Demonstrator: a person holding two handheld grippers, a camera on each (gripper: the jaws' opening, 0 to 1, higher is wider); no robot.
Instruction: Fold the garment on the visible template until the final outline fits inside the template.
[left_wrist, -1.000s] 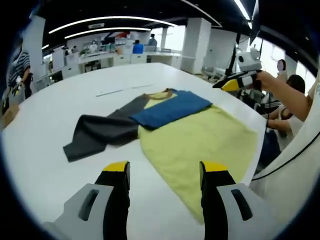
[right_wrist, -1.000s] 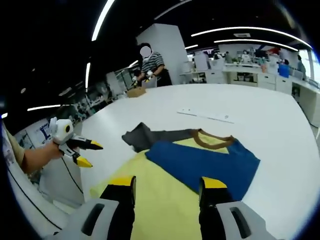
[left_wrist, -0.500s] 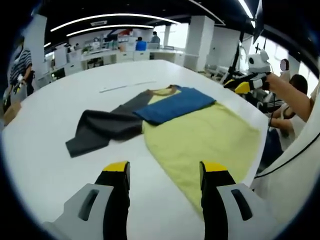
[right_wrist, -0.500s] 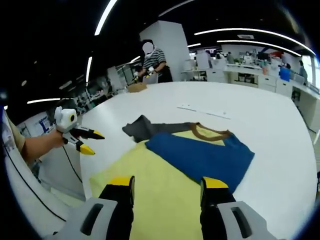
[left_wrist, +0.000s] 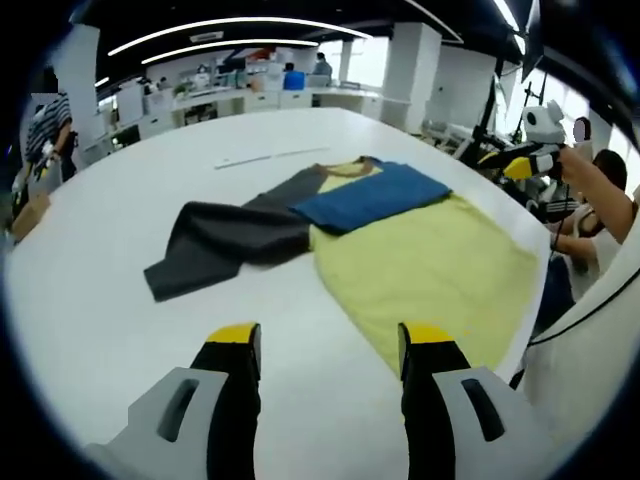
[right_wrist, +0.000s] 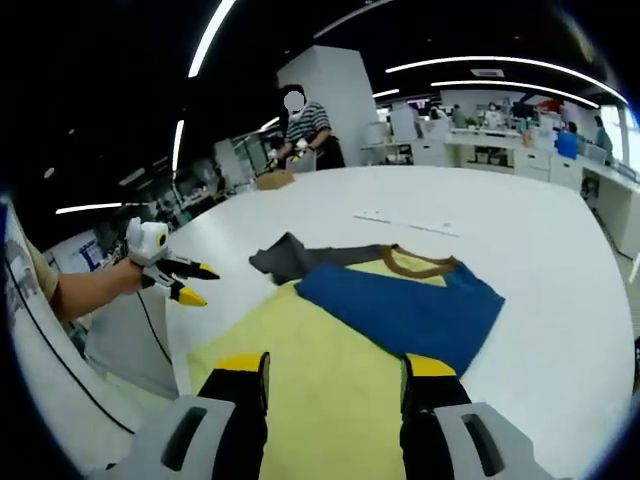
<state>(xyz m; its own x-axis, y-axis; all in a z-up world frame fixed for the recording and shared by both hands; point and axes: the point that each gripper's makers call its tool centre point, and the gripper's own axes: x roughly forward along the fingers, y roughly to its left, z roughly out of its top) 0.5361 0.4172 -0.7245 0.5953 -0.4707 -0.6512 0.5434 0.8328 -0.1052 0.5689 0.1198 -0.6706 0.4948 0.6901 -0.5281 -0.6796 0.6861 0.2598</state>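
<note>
Left gripper view puts the white bench (left_wrist: 90, 300) ahead of you with the garment (left_wrist: 420, 265) flat on it, long axis running away from your released, empty left claw (left_wrist: 325, 345), its grey sleeve (left_wrist: 225, 245) nearest that side, your right claw (right_wrist: 335, 375) likewise gaping above the yellow body; no readable writing.

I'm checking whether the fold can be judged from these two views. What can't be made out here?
- Template: no outline can be made out on the white table in either view.
- Garment: in the right gripper view its near hem is hidden behind that claw's jaws.
- Yellow body under the folded blue sleeve: covered.
- Thin strip beyond the collar: too small to identify.

Both claws, left and right, stand open, holding nothing.
</note>
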